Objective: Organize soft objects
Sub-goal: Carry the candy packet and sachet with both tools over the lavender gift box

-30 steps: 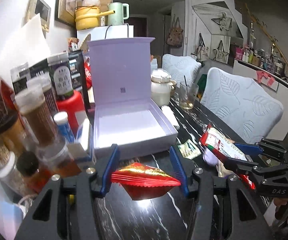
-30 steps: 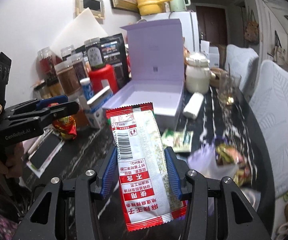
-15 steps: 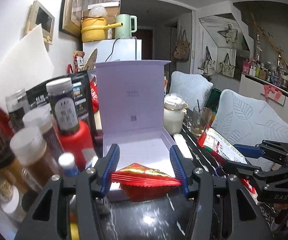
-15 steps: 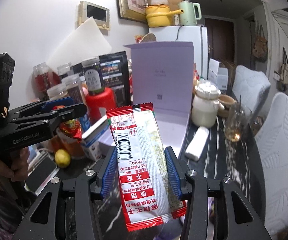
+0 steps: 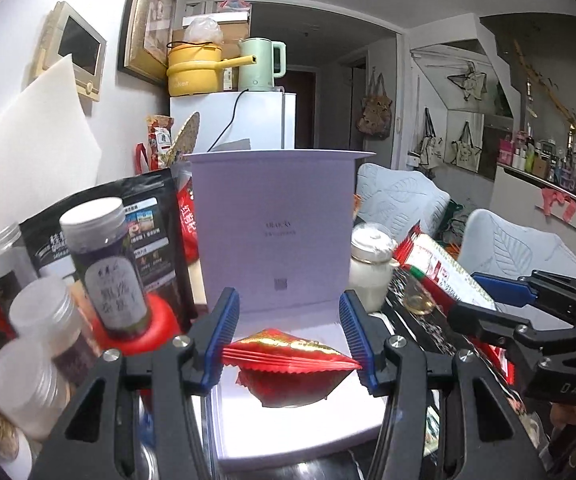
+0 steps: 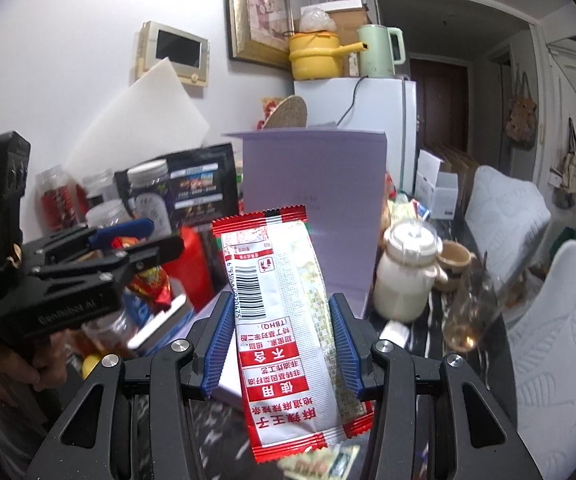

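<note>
L tongs (image 5: 289, 336) were clenched on a red-gold snack packet (image 5: 288, 368), held flat over the white tray of the open lilac box (image 5: 272, 236) w/ its lid upright. R tongs (image 6: 278, 344) were clamped on a long red-white sachet (image 6: 284, 320), standing upright, barcode side facing cam, just in front of the same box. Jars (image 5: 104, 272) & a black pouch (image 5: 148, 236) crowded the counter (image 5: 439, 328) on the left; a white lidded pot (image 6: 407, 276) & a glass (image 6: 471, 312) sat to the right of the box.
</note>
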### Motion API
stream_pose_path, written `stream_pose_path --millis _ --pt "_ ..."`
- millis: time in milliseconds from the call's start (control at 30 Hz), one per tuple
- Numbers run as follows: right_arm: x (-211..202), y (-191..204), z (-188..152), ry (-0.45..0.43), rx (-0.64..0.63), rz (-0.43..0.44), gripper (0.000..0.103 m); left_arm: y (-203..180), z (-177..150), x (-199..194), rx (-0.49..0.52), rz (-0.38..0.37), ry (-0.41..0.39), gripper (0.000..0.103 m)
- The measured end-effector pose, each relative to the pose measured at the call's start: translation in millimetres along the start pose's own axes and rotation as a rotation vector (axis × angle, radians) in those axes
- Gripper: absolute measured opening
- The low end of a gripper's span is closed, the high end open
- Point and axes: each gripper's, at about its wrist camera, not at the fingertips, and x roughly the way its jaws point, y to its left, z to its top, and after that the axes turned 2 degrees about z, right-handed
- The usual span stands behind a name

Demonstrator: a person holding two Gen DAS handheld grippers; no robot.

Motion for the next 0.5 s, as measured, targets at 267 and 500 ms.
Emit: stream_pose_path --millis 267,500 --pt "33.1 -11.3 23.9 -0.018 0.015 0.008 0.047 6.6 15.2 39.5 -0.008 0.035 0.004 0.052" --pt "72.7 -19.4 26.0 0.007 0.028 -0.053 0.047 11.2 12.5 72.6 0.013 0.079 0.047 0.052"
